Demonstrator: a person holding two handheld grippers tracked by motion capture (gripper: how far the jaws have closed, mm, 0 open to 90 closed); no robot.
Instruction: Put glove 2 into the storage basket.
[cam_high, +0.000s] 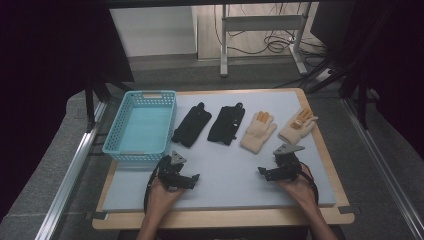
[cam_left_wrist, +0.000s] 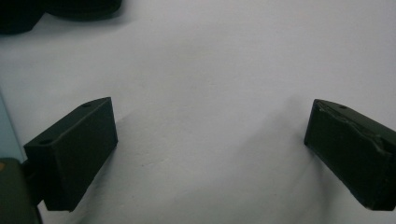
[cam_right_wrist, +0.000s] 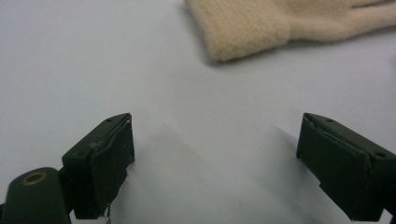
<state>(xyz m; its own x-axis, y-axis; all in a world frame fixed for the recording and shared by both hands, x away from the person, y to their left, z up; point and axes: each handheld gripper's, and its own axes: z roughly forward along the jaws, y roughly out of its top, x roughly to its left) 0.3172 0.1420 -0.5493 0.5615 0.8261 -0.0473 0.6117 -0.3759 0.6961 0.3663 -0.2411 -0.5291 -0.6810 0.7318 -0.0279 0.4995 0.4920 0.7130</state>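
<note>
Four gloves lie in a row on the pale grey mat (cam_high: 227, 177): two black gloves (cam_high: 192, 125) (cam_high: 227, 123) and two cream gloves with orange fingertips (cam_high: 258, 131) (cam_high: 298, 125). A light blue basket (cam_high: 116, 135) stands empty at the left. My left gripper (cam_high: 176, 170) rests on the mat just in front of the basket's near corner, jaws wide open with nothing between them (cam_left_wrist: 210, 135). My right gripper (cam_high: 281, 165) sits in front of the cream gloves, also open and empty (cam_right_wrist: 215, 144). A cream glove's cuff (cam_right_wrist: 261, 25) lies just ahead of it.
The mat lies on a wooden table (cam_high: 330, 165) with metal rails along both sides. The edge of a black glove (cam_left_wrist: 79, 7) shows far ahead of the left jaws, and the basket's wall (cam_left_wrist: 5, 130) is at their left. A metal stand (cam_high: 260, 35) is on the floor beyond.
</note>
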